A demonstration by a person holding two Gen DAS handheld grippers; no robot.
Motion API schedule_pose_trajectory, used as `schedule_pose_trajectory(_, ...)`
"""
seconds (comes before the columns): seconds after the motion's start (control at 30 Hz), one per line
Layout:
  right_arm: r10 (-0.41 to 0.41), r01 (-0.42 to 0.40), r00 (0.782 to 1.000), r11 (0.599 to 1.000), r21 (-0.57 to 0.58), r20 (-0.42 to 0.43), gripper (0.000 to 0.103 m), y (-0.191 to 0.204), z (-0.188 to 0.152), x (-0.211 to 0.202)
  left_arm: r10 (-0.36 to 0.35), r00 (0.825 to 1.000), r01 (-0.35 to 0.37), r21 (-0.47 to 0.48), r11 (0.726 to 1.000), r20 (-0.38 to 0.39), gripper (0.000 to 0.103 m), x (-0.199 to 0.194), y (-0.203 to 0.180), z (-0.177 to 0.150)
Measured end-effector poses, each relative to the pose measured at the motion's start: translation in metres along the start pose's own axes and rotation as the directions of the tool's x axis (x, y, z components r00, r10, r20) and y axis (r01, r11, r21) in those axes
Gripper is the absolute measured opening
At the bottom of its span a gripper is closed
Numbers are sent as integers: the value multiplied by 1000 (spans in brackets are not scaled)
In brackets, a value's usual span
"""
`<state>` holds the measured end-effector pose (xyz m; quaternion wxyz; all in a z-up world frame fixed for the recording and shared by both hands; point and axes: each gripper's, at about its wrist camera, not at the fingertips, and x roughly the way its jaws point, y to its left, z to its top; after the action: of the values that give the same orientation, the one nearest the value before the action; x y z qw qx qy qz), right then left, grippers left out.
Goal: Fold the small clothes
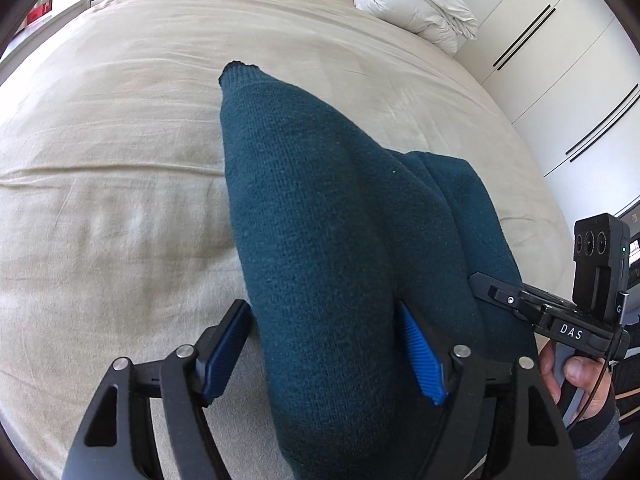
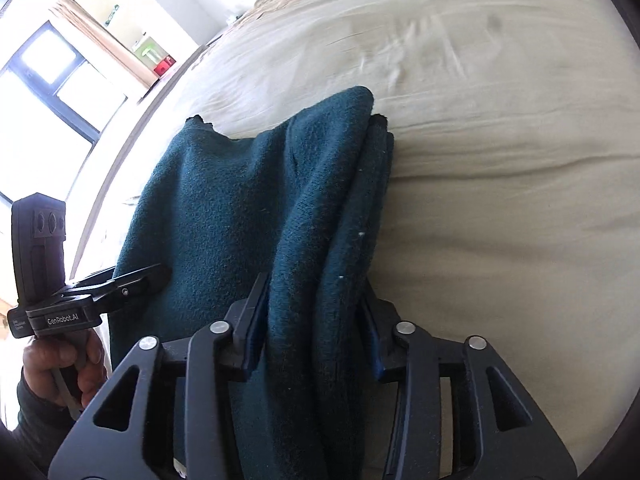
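Teal knit, a folded sweater [image 1: 332, 240], lies on the beige bedsheet [image 1: 100, 200] near the bed's near edge. The left gripper [image 1: 324, 352] stands spread wide around its left fold, pads clear of the cloth. The right gripper [image 2: 316, 328] straddles the right fold [image 2: 320, 216]; whether its pads press cannot be told.

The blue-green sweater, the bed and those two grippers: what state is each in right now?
Teal sweater: folded in layers, lying on the bed.
Left gripper: open, fabric between its fingers.
Right gripper: open around a thick fold.
Bed cover: spread out, lightly creased.
White duvet: bundled up.
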<state>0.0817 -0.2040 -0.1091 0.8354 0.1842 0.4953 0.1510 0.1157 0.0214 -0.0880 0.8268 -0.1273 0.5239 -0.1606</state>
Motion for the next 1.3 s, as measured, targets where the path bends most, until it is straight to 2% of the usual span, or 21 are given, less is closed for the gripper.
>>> schedule_pose_trajectory(0.17, 134, -135, 991, 984, 113, 23, 46, -35, -9, 0, -37, 999, 38, -36, 999, 32, 85, 1, 10, -8)
schedule_pose_trajectory(0.3, 155, -163, 986, 974, 157, 61, 48, -52, -16, -10, -30, 998, 33, -53, 998, 64, 85, -14, 24, -25)
schedule_pose_trajectory(0.4, 110, -126, 988, 978, 164, 104, 48, -54, -15, -29, 31, 991, -25, -45, 999, 128, 84, -36, 25, -33)
schedule_pose_trajectory(0.5, -2, -21, 985, 991, 129, 172, 49, -48, -15, -56, 104, 963, -107, -5, 994, 250, 84, -68, 14, -46)
schedule_pose_trajectory(0.57, -71, 51, 972, 994, 96, 224, 49, -39, -17, -76, 171, 920, -192, 24, 981, 353, 92, -94, 0, -53)
schedule_pose_trajectory(0.6, -99, 81, 961, 994, 79, 258, 51, -33, -17, -87, 199, 890, -236, 41, 971, 411, 99, -107, -9, -57)
schedule_pose_trajectory(0.63, -128, 115, 948, 991, 61, 293, 52, -26, -18, -97, 228, 851, -287, 56, 956, 472, 103, -121, -18, -62)
schedule_pose_trajectory(0.7, -193, 198, 905, 980, 27, 380, 61, -9, -20, -122, 271, 756, -387, 73, 919, 596, 103, -148, -37, -69)
schedule_pose_trajectory(0.77, -231, 263, 843, 965, 3, 486, 75, 10, -22, -146, 267, 662, -447, 83, 891, 701, 103, -173, -55, -78)
schedule_pose_trajectory(0.8, -240, 288, 805, 958, -5, 542, 85, 19, -23, -161, 264, 610, -471, 74, 879, 747, 103, -186, -63, -79)
schedule_pose_trajectory(0.83, -250, 315, 761, 949, -4, 599, 89, 28, -25, -174, 259, 569, -484, 64, 873, 780, 103, -198, -69, -80)
schedule_pose_trajectory(0.9, -243, 343, 666, 939, 0, 705, 100, 44, -28, -204, 236, 514, -484, 52, 874, 825, 103, -223, -79, -82)
schedule_pose_trajectory(0.97, -210, 343, 580, 939, -2, 787, 103, 58, -32, -233, 239, 463, -499, 28, 866, 854, 103, -241, -88, -84)
schedule_pose_trajectory(1.0, -203, 344, 545, 939, 3, 813, 103, 65, -32, -247, 240, 452, -502, 23, 864, 859, 103, -249, -91, -85)
schedule_pose_trajectory(1.03, -194, 341, 519, 940, 7, 832, 103, 70, -32, -258, 223, 469, -496, 45, 867, 854, 103, -256, -93, -84)
schedule_pose_trajectory(1.07, -178, 331, 502, 944, 2, 847, 103, 75, -32, -269, 199, 504, -476, 78, 876, 840, 103, -261, -94, -81)
schedule_pose_trajectory(1.13, -143, 302, 492, 953, -13, 859, 103, 81, -32, -286, 207, 565, -461, 97, 882, 799, 103, -263, -99, -75)
schedule_pose_trajectory(1.17, -137, 293, 485, 956, -14, 864, 103, 83, -33, -292, 221, 577, -463, 93, 881, 786, 103, -263, -98, -74)
schedule_pose_trajectory(1.23, -141, 297, 469, 955, -6, 872, 103, 88, -35, -299, 243, 573, -468, 69, 881, 783, 103, -260, -98, -76)
schedule_pose_trajectory(1.27, -154, 315, 468, 949, -1, 870, 103, 91, -37, -301, 253, 584, -458, 56, 887, 772, 103, -258, -95, -76)
schedule_pose_trajectory(1.3, -157, 333, 469, 943, -9, 869, 103, 94, -39, -300, 259, 609, -442, 49, 896, 750, 103, -254, -93, -75)
